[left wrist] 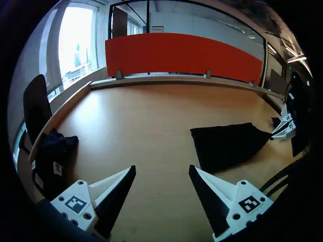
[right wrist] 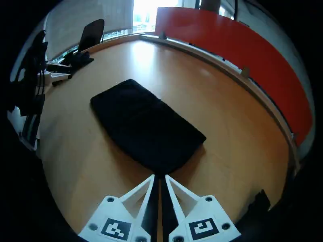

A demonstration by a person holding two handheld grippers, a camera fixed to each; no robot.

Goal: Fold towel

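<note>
- The pale wooden worktop [left wrist: 133, 121] has bare wood all round the cloth, so I judge there is room to carry a fold over without crowding its edge.
- The black rectangular towel [right wrist: 145, 125] lies flat near the middle of the worktop, with one short end pointing at my right hand. To fold it well, I think both corners of that end should rise together and travel level to the far end, so the edges meet square.
- A dark heap of cloth [left wrist: 52, 153] sits at the worktop's left edge, well apart from the towel. I would steer clear of it.
- My left hand-held gripper [left wrist: 161, 167] hangs over bare wood with its fingers wide apart and nothing between them, the towel just off to its right. It needs to reach the free corner of the near end and close low on the cloth.
- My right hand-held gripper [right wrist: 160, 176] has its fingers drawn almost together, tips at the towel's near end. I cannot tell whether cloth is pinched between them, so I would check that hold before lifting.
</note>
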